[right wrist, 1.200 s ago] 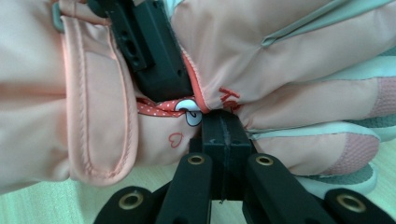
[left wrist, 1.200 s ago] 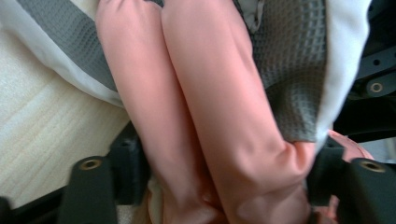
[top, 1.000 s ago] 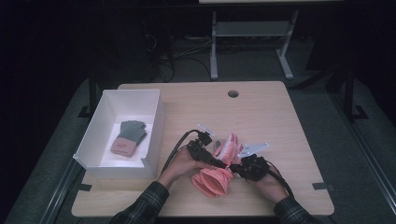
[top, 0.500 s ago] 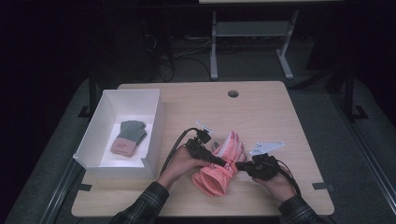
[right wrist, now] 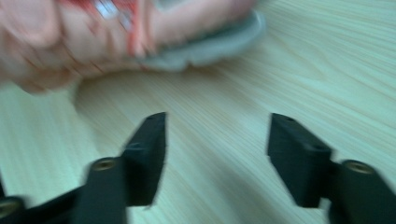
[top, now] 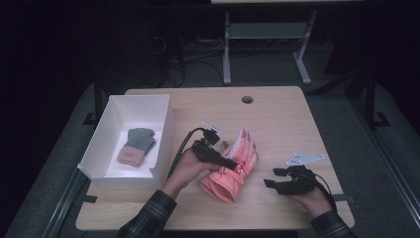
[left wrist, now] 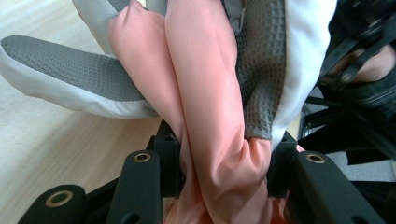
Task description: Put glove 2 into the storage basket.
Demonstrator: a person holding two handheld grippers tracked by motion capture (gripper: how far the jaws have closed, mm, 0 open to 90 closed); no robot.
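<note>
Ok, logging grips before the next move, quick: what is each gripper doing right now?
Left gripper: closed on the pink glove.
Right gripper: open, holding nothing, above the table.

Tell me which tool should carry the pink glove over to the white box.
Left. The left tool is shut on the pink glove, and the white box lies on its side of the table. The right tool is open over bare wood, apart from the glove.

The glove [top: 233,166] is salmon pink with white edging and grey waffle-textured grip panels. The mitten [top: 135,145] in the white box [top: 163,131] is grey-green with a pink cuff. The tabletop [top: 282,119] is pale woodgrain; the tongs [right wrist: 217,140] are black.
</note>
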